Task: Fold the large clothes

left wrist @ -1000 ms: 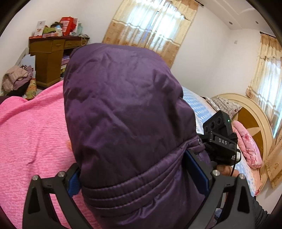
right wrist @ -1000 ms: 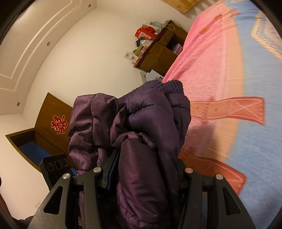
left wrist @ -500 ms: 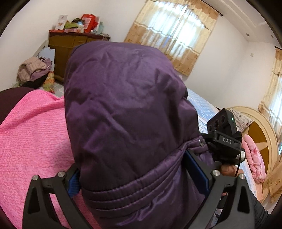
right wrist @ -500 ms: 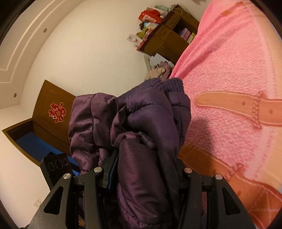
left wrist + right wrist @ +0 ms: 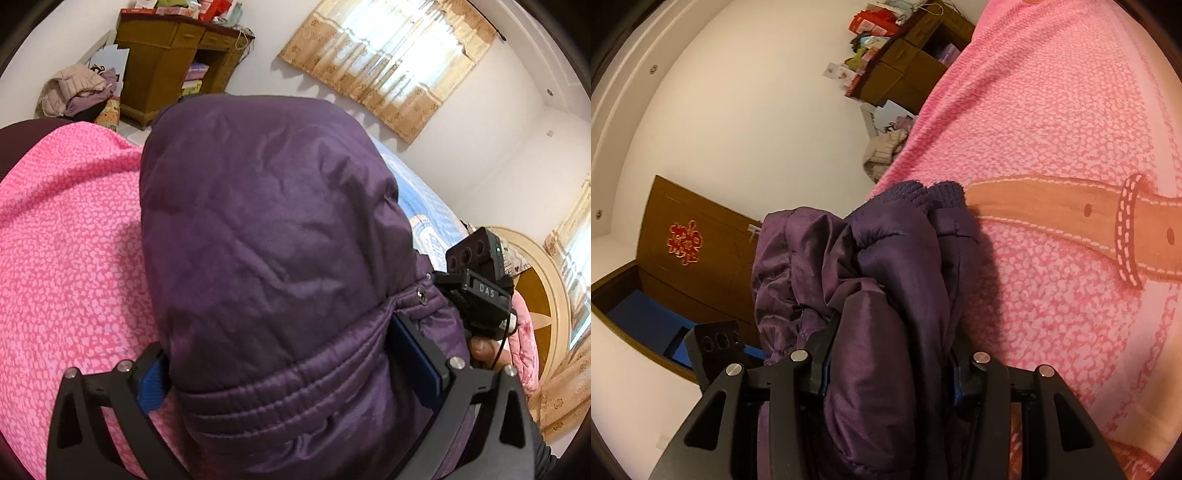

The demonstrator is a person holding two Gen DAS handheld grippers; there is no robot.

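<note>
A dark purple padded jacket (image 5: pixel 266 258) fills the left wrist view, bulging up between the jaws of my left gripper (image 5: pixel 291 365), which is shut on a thick fold of it. In the right wrist view a bunched part of the same jacket (image 5: pixel 886 295) with a knit cuff sits in my right gripper (image 5: pixel 890 365), and its pads press the fabric from both sides. The jacket hangs low over the pink bedspread (image 5: pixel 1052 129). The right gripper's body (image 5: pixel 476 280) and a thumb show at the right of the left wrist view.
The pink blanket (image 5: pixel 66 240) carries an orange belt pattern (image 5: pixel 1071 218). A wooden desk (image 5: pixel 166 55) with boxes on it stands by the wall, and a heap of clothes (image 5: pixel 74 88) lies beside it. A round headboard (image 5: pixel 539 302), curtains (image 5: pixel 388 55) and a brown door (image 5: pixel 694 251) are farther off.
Both grippers have carried the jacket sideways and lower toward the pink blanket, which now looks closer. The left gripper has rolled a little. Both grips on the jacket are unchanged.
</note>
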